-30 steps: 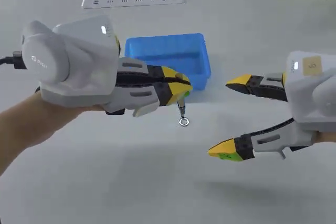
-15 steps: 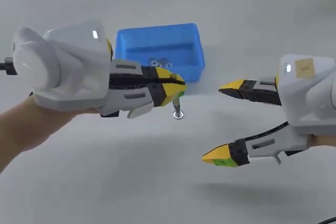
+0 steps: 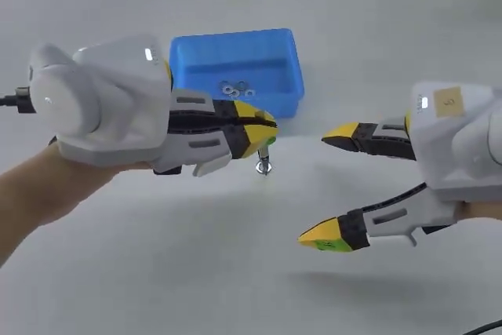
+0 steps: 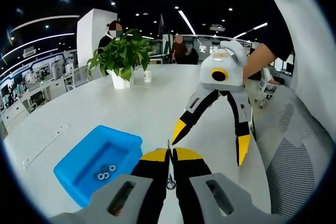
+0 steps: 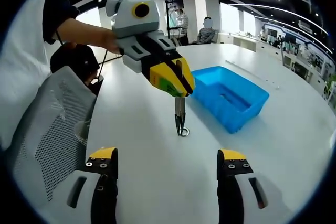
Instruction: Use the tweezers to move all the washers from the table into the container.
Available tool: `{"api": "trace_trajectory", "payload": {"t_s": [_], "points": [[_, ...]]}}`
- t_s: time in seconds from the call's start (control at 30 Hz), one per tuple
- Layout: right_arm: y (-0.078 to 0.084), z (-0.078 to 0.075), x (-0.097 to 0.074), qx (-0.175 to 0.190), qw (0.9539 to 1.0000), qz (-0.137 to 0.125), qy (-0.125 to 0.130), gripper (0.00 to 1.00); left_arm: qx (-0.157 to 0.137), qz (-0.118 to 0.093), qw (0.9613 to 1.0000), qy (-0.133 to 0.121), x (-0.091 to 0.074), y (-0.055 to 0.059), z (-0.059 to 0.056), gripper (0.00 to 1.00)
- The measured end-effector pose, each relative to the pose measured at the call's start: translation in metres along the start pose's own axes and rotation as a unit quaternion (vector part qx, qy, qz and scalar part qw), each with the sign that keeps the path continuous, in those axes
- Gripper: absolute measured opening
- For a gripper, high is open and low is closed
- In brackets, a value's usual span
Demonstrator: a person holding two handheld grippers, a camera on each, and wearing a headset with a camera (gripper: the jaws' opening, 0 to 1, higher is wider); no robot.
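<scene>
Left hand-held gripper (image 3: 267,127) in head view, jaws pressed together on slim metal tweezers (image 3: 264,156) pointing down, small silver ring washer (image 3: 263,169) at their tip, just before the near wall of the blue rectangular plastic container (image 3: 235,38), over the white tabletop (image 3: 235,272); several loose washers (image 3: 235,89) inside; right hand-held gripper (image 3: 320,186) well aside, jaws spread wide, holding nothing. Left gripper view: yellow-tipped jaws clamped on the tweezers (image 4: 169,167), container (image 4: 122,136) off left, right hand-held gripper (image 4: 210,142) facing, agape. Right gripper view: own jaws apart, tweezers (image 5: 180,111) hanging from the left hand-held gripper (image 5: 176,85), washer (image 5: 184,132) at the tip, container (image 5: 252,106) beyond.
</scene>
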State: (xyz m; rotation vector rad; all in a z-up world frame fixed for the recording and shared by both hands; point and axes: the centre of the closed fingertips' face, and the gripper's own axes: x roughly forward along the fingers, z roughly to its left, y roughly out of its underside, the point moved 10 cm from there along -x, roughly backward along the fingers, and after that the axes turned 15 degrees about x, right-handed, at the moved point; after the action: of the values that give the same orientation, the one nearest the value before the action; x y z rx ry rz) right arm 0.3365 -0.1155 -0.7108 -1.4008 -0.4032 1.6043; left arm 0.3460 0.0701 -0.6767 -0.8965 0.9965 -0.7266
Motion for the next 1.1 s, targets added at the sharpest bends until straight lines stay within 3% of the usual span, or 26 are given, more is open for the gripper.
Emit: {"api": "trace_trajectory", "payload": {"t_s": [0.17,0.37,0.5,0.67,0.87,1.1], "points": [[-0.004,0.0,0.002,0.001,1.0,-0.003,-0.004,0.77,0.001,0.0,0.9999,0.01,-0.002,-0.001,-0.004,0.06],[-0.017,-0.006,0.021,-0.019,0.9995,0.001,-0.024,0.73,-0.002,0.004,0.9998,0.019,-0.006,0.0,-0.004,0.06],[-0.027,-0.013,0.036,-0.026,0.9983,0.004,-0.052,0.58,0.004,0.012,0.9997,0.021,-0.008,0.001,-0.003,0.06],[-0.034,-0.018,0.048,-0.043,0.9966,0.017,-0.068,0.44,0.004,0.014,0.9996,0.023,-0.009,0.001,-0.002,0.06],[-0.036,-0.02,0.052,-0.049,0.9957,0.025,-0.074,0.32,0.005,0.01,0.9995,0.028,-0.005,-0.002,-0.004,0.06],[-0.037,-0.019,0.055,-0.067,0.9944,0.032,-0.076,0.26,0.003,0.008,0.9996,0.029,-0.001,-0.004,-0.003,0.07]]}}
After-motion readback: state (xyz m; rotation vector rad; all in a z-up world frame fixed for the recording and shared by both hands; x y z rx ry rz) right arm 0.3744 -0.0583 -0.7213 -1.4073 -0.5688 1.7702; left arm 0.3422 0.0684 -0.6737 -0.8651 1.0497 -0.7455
